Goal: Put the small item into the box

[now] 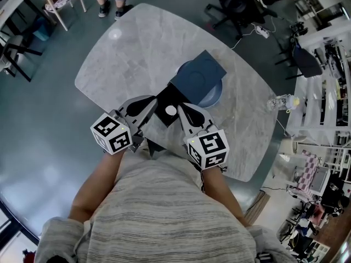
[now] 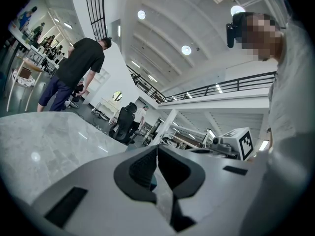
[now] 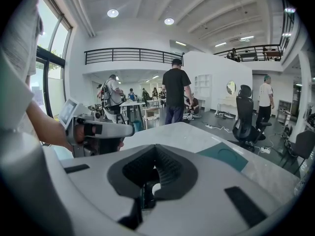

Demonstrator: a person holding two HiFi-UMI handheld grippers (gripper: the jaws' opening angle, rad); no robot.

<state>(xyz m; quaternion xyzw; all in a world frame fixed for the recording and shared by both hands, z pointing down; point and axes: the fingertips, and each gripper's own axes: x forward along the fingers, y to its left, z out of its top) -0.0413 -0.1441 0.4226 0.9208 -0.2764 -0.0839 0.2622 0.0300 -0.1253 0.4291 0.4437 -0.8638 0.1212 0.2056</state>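
Over the near edge of the marble desk, both tools are seen hovering close together. The left hand-held gripper is shown with its jaws pressed together at the tips and nothing caught between them. The same is read on the right hand-held gripper: jaws closed, no object clamped.

Now the task's thing. The small white item, round and pale, is spotted inside the black box, which sits open on the desk right between the two sets of jaws. In the right gripper view a pale patch is glimpsed through the gap under the closed pads, which is taken to be that same item lying below the tool, not held by it. Whether the right tips are touching it cannot be told.

A blue lid is seen lying apart, just beyond the box and propped over a round blue dish.

So, as a judgement: the placing itself looks done, with the item resting in the box and neither gripper carrying anything. What seems left, if anything, is for the tools to be drawn clear. The lid might also be fitted, though that is not asked for by the task.
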